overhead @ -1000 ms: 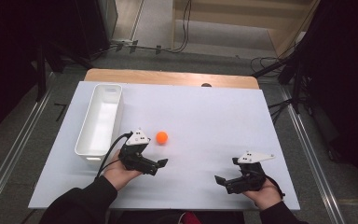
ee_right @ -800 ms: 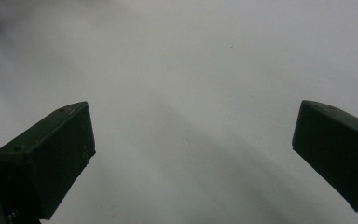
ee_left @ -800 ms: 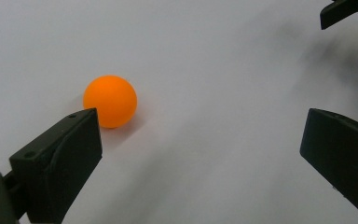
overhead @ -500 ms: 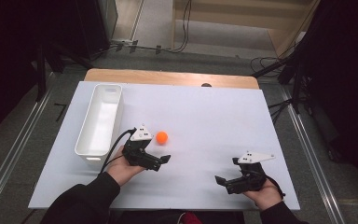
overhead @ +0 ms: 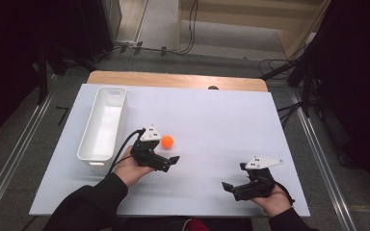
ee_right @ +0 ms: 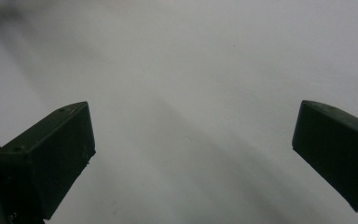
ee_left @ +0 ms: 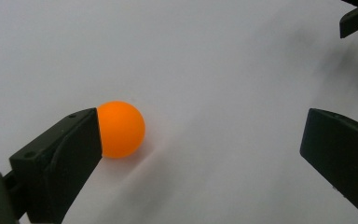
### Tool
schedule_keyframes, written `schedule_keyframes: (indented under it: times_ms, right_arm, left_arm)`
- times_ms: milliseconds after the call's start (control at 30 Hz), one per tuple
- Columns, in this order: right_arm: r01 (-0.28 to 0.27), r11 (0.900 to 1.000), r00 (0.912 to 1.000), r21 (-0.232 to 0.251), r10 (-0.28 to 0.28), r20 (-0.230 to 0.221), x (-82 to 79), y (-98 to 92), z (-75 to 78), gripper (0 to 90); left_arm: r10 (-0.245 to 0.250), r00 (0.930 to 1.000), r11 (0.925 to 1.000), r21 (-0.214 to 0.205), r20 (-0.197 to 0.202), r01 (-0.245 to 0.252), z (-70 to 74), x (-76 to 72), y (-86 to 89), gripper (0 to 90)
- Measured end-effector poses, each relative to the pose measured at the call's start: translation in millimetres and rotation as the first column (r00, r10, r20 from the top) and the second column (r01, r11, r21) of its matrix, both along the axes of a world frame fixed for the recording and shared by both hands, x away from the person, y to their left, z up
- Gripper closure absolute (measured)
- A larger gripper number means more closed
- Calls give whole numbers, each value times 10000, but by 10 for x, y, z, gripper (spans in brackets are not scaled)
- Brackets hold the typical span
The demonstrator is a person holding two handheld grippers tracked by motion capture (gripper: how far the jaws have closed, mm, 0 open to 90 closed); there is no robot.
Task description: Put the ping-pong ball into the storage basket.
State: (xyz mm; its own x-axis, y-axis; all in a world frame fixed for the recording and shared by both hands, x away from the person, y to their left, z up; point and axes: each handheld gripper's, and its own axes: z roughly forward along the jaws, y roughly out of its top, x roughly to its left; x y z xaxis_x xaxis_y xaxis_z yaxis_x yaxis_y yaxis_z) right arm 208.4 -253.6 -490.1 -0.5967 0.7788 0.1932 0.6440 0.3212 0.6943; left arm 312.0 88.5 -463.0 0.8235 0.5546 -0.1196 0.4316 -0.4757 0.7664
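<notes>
**benchlurker:** where are you at with the ball?

**me:** Lining up the grab, I'd say. Going left to right from the orange ball (overhead: 167,141): the white bin (overhead: 102,126) sits off to the ball's left, empty as far as I can see. My left tool (overhead: 169,161) is just beside the ball, on its near side, jaws released and spread wide. From the left gripper view the ball (ee_left: 120,129) sits right by one jaw, maybe touching it, and the other jaw is well apart from it. So it's off-centre in the gap, nothing gripped yet.

**benchlurker:** next move?

**me:** My guess: slide the left tool sideways so the ball sits midway between the jaws, then squeeze gently. It's round and light-looking, so a nudge from that near jaw could send it rolling. The bin looks like where it ends up.

**benchlurker:** and the other hand?

**me:** My right tool (overhead: 233,188) is well to the ball's right, by the near edge, jaws released too, holding nothing.

**benchlurker:** setup?

**me:** White surface (overhead: 221,125), a wooden strip (overhead: 173,80) past the ball at the far edge. Beyond that, dark room, floor cables (overhead: 183,48), stands.
</notes>
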Motion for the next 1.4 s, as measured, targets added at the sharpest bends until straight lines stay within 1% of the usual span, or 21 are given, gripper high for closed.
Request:
schedule_keyframes:
  times_ms: [100,233,333,567,600,733,867,933,1000,1133,1167,1200,1333,1400]
  right_arm:
    - [-4,10000,10000,7,4,0,-1,1,1,0]
    - [-29,10000,10000,-2,29,65,3,2,-3,0]
    - [-105,9999,9999,-51,106,45,5,4,-6,0]
    - [-136,9999,9999,-93,136,11,3,9,-7,0]
    - [-136,9999,9999,-93,136,8,3,9,-7,0]
    - [-131,9999,9999,-88,131,0,2,10,-7,0]
    - [-132,9999,9999,-73,132,-67,3,13,-10,0]
    - [-140,9999,9999,-71,140,-71,6,14,-12,0]
    - [-135,9999,9999,-79,134,-95,6,16,-12,0]
    - [-170,9998,9998,-65,170,-82,9,17,-15,0]
    - [-170,9998,9998,-65,170,-82,9,17,-15,0]
    - [-150,9999,9998,-59,149,-92,9,16,-16,0]
    - [-173,9998,9998,-48,173,-113,11,9,-16,0]
    - [-166,9999,9998,-32,166,-145,13,8,-18,0]
  left_arm:
    - [93,10000,9999,-87,3,-93,-7,31,-12,0]
    - [173,9999,9999,-4,-4,-173,-28,76,-2,0]
    - [292,9996,9996,-41,13,-292,-38,110,3,0]
    - [342,9994,9994,-7,70,-342,-32,169,-29,0]
    - [322,9994,9995,46,79,-322,-38,198,-43,0]
    - [373,9993,9993,-7,56,-373,-45,241,-67,0]
    - [524,9986,9984,-197,-65,-525,-77,303,-83,0]
    - [550,9984,9984,-99,-157,-552,-75,328,-89,0]
    - [545,9985,9985,-48,-96,-545,-70,341,-93,0]
    - [639,9980,9979,-115,1,-639,-45,408,-126,0]
    - [639,9980,9979,-115,1,-639,-45,408,-126,0]
    - [705,9975,9972,-257,-8,-705,-48,426,-134,0]
    - [794,9968,9966,-203,-49,-795,-69,468,-146,0]
    - [824,9966,9962,-295,-49,-825,-86,489,-155,0]
